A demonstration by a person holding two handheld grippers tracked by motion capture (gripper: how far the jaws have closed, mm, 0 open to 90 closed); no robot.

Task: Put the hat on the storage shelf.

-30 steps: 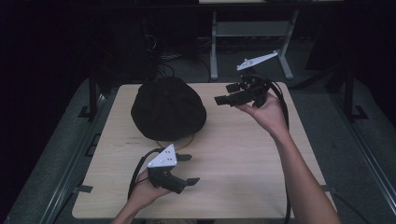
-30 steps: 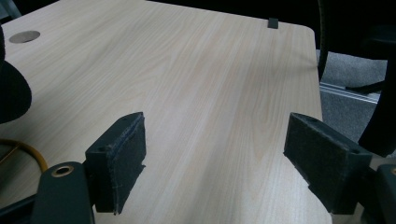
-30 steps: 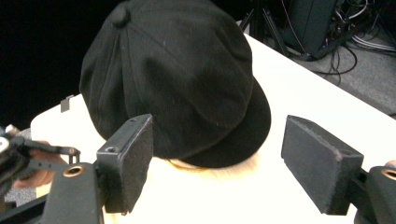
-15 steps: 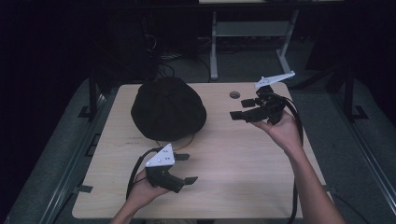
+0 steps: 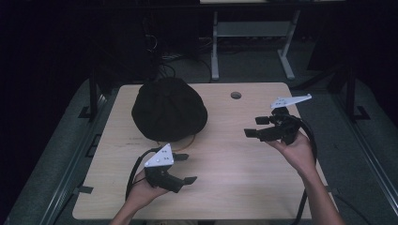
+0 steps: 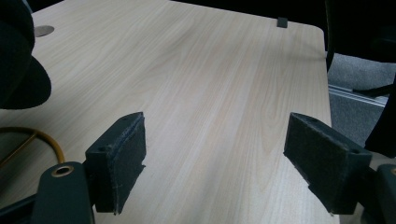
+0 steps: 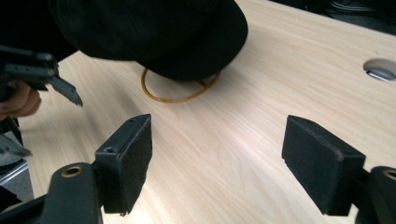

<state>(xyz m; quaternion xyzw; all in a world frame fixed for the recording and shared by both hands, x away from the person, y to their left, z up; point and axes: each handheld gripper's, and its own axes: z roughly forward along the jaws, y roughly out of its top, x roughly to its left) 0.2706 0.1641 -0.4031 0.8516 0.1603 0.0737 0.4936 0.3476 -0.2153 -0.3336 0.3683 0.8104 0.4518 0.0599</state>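
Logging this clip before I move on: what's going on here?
A person at a wooden table holds a gripper in each hand. The left gripper and the right gripper are both open and empty, apart from a black hat on the table's far left. A yellowish cord loop pokes out from under its near edge. Nothing is gripped yet.

Nothing here can be read. The black hat (image 5: 169, 115) at about eleven o'clock on the table (image 5: 225, 187) carries no label, badge or lettering that I can make out. The grey three-cornered plate on the left gripper (image 5: 184, 168) shows a few small dots, but no words or numbers, and the one on the right gripper (image 5: 256, 126) is just as blank. The black pads (image 7: 130, 158) in the right gripper view bear no brand or marking, and the pale wood tabletop is unprinted.
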